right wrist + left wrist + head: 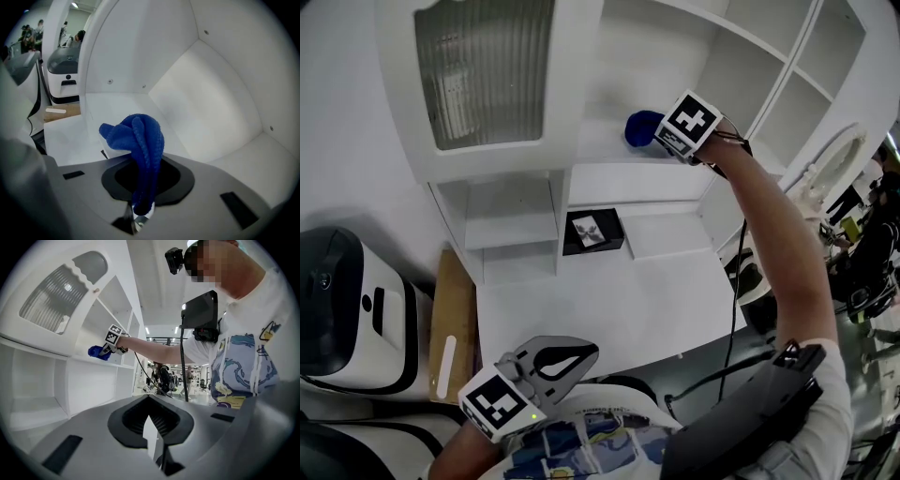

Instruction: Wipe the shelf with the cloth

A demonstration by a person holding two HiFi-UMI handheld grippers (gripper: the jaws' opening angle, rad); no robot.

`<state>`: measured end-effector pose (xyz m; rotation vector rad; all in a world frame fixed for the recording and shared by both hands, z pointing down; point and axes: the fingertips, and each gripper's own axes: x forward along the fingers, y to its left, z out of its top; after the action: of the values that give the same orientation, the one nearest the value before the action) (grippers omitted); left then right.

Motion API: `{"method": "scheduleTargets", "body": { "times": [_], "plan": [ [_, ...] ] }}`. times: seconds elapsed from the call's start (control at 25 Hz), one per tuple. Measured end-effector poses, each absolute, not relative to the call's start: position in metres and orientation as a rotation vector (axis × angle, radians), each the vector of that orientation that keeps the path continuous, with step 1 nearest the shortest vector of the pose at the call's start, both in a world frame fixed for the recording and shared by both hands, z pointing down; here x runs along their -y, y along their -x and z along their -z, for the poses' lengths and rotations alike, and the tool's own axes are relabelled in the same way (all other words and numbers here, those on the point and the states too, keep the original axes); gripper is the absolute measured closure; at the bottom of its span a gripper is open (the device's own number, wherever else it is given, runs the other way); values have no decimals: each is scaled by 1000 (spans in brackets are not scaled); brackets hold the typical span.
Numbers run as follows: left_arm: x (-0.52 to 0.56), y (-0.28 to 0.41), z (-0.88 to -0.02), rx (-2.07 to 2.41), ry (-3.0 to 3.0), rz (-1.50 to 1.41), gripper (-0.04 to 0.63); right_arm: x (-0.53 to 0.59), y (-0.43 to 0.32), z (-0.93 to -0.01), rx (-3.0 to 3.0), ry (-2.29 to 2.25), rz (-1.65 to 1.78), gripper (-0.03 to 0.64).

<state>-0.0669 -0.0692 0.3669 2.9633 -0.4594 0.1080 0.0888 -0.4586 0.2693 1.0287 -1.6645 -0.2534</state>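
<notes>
Now we have the right gripper (667, 134) inside the shelf (609, 155), jaws clamped on the blue cloth (641, 128), perhaps touching its board. Wiping looks barely begun. The left gripper (551, 361) hangs well below the shelf, jaws together, empty.

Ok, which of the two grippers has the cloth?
The right gripper, shut on the blue cloth inside the shelf; the left gripper is shut on nothing.

Small black box (593, 232) with a pale picture on top, lying flat. Off to its left, wooden board (453, 323) bearing a white strip (447, 366), just beside a white-and-black machine (342, 309).
</notes>
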Motion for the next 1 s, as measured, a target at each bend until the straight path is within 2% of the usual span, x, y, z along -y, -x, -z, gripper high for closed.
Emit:
{"method": "scheduleTargets", "body": {
  "times": [0.32, 0.48, 0.72, 1.0],
  "plan": [
    [61, 87, -370, 498, -2948, -81, 592, 442, 13, -281, 1808, -898, 275, 549],
    [62, 94, -373, 516, -2929, -72, 592, 438, 37, -289, 1830, -864, 274, 549],
    [67, 86, -375, 501, -2931, -99, 592, 438, 17, -292, 1848, -894, 240, 549],
    [73, 52, -372, 440, -2942, -107, 592, 440, -52, -293, 1806, -968, 212, 549]
  ]
}}
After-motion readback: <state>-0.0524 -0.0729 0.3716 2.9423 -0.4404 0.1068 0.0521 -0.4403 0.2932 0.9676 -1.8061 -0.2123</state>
